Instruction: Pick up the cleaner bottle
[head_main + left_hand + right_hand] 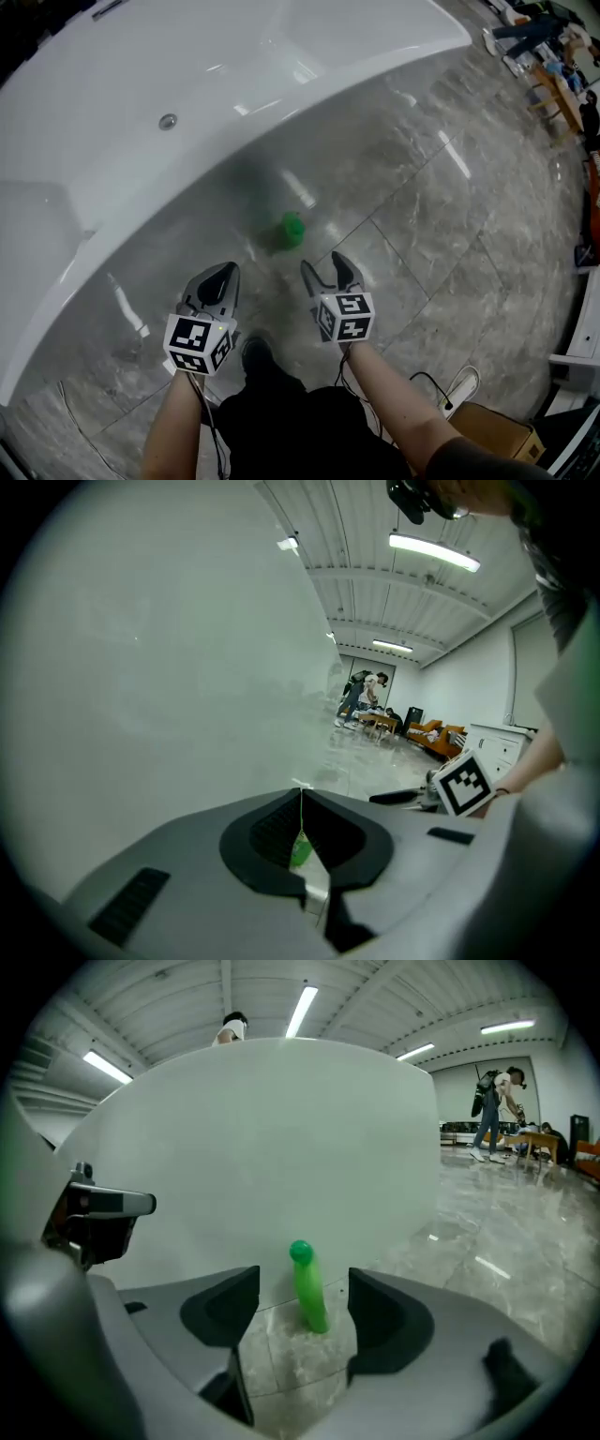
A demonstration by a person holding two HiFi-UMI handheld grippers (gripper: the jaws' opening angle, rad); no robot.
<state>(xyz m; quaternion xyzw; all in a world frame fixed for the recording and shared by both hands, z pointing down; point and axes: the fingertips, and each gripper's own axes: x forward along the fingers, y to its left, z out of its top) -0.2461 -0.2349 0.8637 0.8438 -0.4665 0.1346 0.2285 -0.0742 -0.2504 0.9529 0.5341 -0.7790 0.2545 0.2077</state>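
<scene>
Layout, left to right. White bathtub [141, 84] fills the upper left. Its curved wall meets the grey tiled floor [422, 216] along a diagonal edge.

Left gripper [223, 274]: jaws pressed together, nothing pinched. Its own view shows only a sliver of green past the closed seam.

Cleaner bottle [292, 230]: stands on the floor close to the foot of the tub wall, ahead of both grippers and between their lines, apart from both.

Right gripper [324, 264]: jaws spread wide and empty. In its own view the bottle sits framed in the gap but beyond the tips, not touched.

Risks (judgement):
- The bottle is tall and slim on a glossy floor. A jaw tip meeting it off-centre would likely tip it or skid it against the tub.
- The tub wall is just behind it, so overshooting could drive a tip into the wall or wedge the bottle there.
- Closing high, on the rounded cap [300, 1252], could let it slip out. The body is the safer place.
- The shut left gripper could nudge it if brought in too.

Orientation: the long axis is about vertical, with the cap up and the base on the floor. It shows a slight lean in the right gripper view, possibly only lens bend.
</scene>
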